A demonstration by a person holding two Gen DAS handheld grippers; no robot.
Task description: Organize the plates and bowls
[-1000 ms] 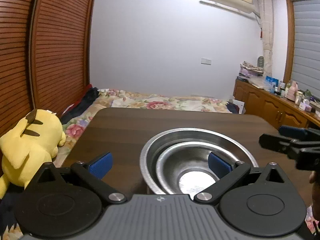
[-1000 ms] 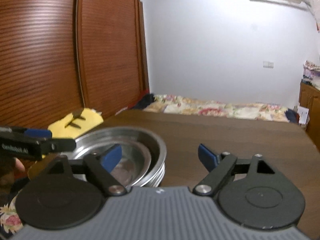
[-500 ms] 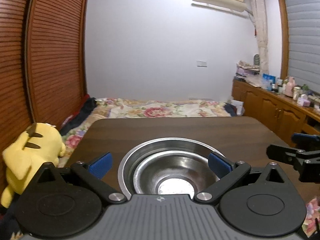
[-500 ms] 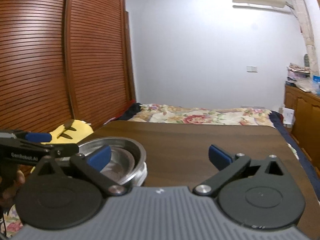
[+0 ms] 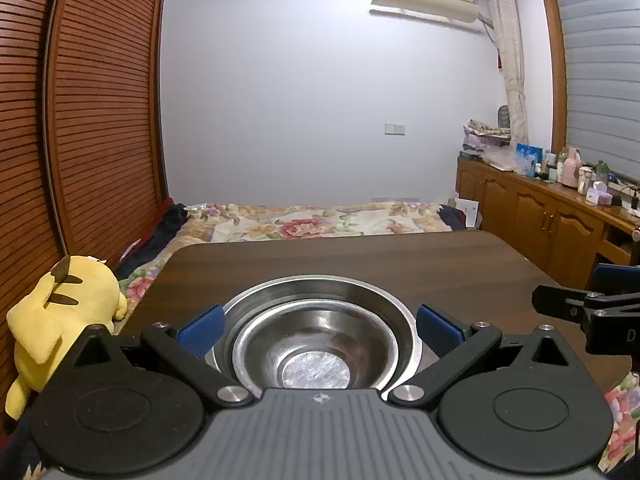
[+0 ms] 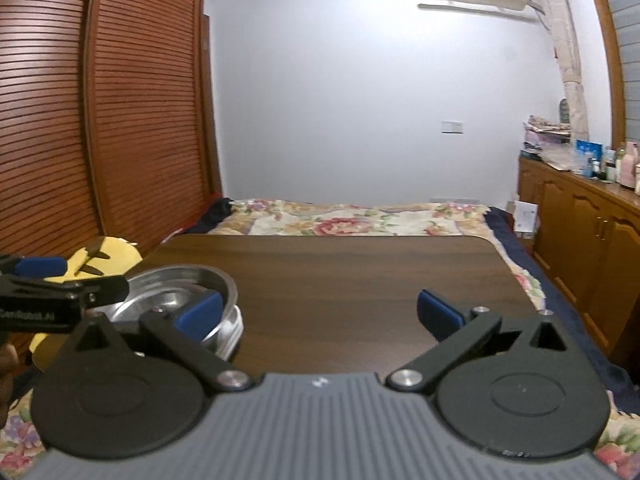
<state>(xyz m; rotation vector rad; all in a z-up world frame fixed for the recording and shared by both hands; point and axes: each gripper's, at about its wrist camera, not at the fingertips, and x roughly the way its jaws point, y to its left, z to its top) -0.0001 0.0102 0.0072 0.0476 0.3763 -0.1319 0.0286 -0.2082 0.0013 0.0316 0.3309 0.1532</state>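
A stack of nested steel bowls (image 5: 316, 320) sits on the dark wooden table (image 5: 360, 264) near its front edge. My left gripper (image 5: 318, 330) is open, its blue pads to either side of the stack, touching nothing. In the right wrist view the same bowls (image 6: 180, 292) are at the lower left, partly hidden by the left gripper's finger (image 6: 60, 292). My right gripper (image 6: 320, 314) is open and empty over the bare table to the right of the bowls. It shows at the right edge of the left wrist view (image 5: 588, 308).
A yellow plush toy (image 5: 60, 320) sits off the table's left side. A floral bed (image 5: 320, 220) lies beyond the far edge. Wooden slatted wardrobe doors (image 5: 80, 120) stand left, and a cabinet with bottles (image 5: 560, 208) runs along the right wall.
Both grippers have pulled back and levelled out. The bowls now sit centred between the left gripper's pads and lower left in the right view. The bowls have not moved.
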